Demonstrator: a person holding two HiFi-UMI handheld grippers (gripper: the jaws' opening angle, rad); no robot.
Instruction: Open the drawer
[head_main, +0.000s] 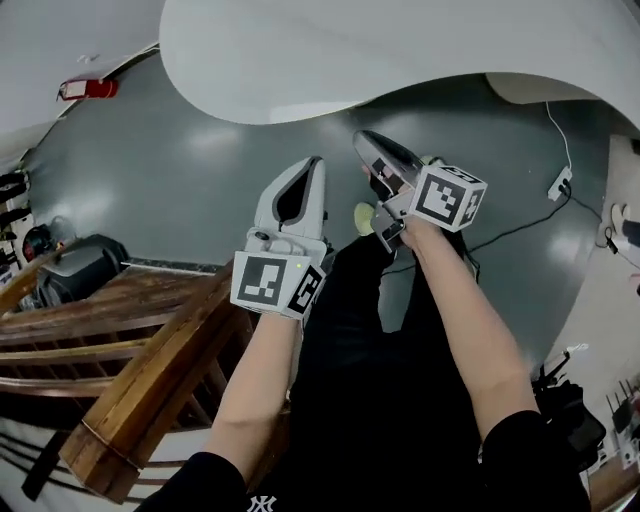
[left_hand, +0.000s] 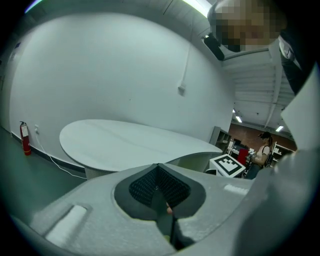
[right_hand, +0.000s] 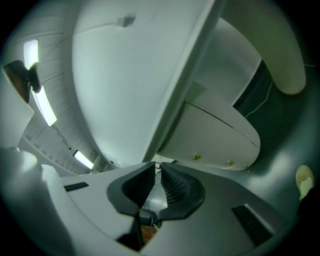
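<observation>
- Wooden furniture (head_main: 150, 370) of brown boards and slats fills the head view's lower left, just beside the person's left forearm. Which of its parts is the drawer I cannot tell.
- The left gripper (head_main: 312, 172) is held out over the grey floor (head_main: 170, 170), apart from the wood. In the left gripper view its ribbed pads (left_hand: 145, 185) meet, closed with nothing between them.
- The right gripper (head_main: 368, 142) is just beside it, tilted. In the right gripper view its jaws stand a narrow gap apart — nothing in the gap.
- Both point toward a white rounded table (head_main: 300, 60) ahead — neither touches it.
</observation>
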